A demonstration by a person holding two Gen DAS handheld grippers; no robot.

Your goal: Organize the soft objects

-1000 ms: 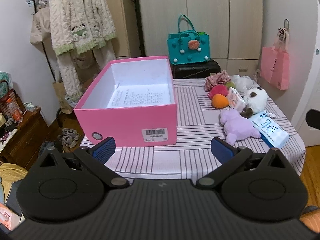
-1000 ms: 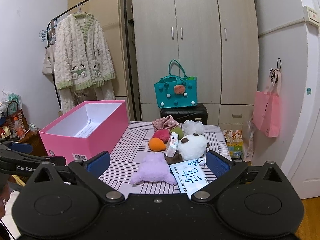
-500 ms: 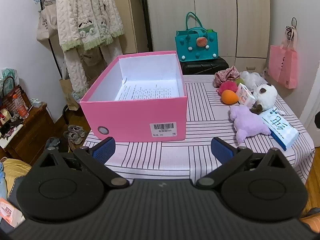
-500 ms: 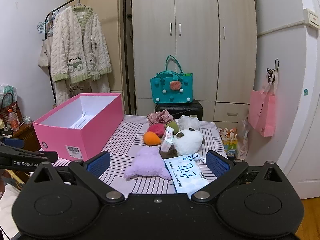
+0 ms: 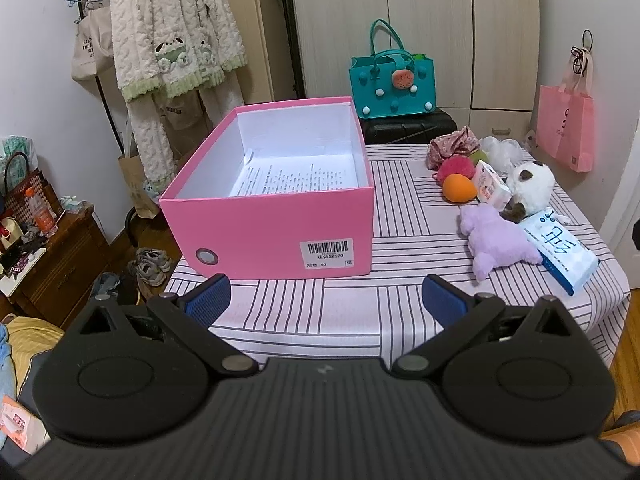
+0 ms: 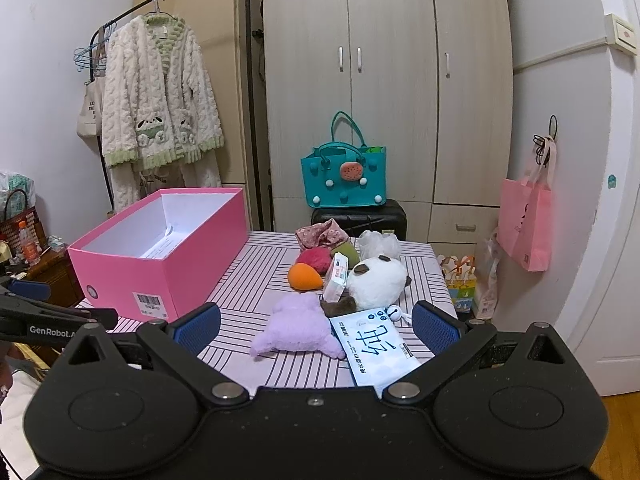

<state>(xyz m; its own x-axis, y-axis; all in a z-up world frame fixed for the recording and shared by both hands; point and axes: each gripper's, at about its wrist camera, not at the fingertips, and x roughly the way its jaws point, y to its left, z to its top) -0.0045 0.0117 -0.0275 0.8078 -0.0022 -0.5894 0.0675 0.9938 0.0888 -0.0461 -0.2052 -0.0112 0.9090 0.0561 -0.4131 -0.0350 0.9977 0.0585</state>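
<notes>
On the left of the striped tablecloth [image 5: 304, 312], the pink box [image 5: 276, 220] is standing open, holding only a printed sheet of paper [image 5: 296, 178]; no soft item is lying in it, so by my reading the sorting is not yet started. The left gripper [image 5: 326, 300] is hovering low before the box's near wall, its fingers spread wide and gripping nothing.

Moving rightward, a bare strip of cloth is separating the box from the pile. There, the lilac plush [image 6: 296, 326] is lying nearest, touching a blue-and-white tissue pack [image 6: 378, 346]. Behind them an orange sponge [image 6: 305, 276], a red pom-pom [image 6: 316, 258], a small carton [image 6: 336, 276], a white panda plush [image 6: 376, 282], a floral cloth [image 6: 322, 234] and a crinkled white bundle [image 6: 378, 242] are crowding together. All of these are waiting to be moved, I judge.

The right gripper [image 6: 316, 324] is hanging just short of the lilac plush, fingers fully apart and empty.

The tissue pack is sitting close to the table's near right edge, so a careless nudge could tip it off. The open lane between box and pile is giving clear passage, and the box mouth is wide.
</notes>
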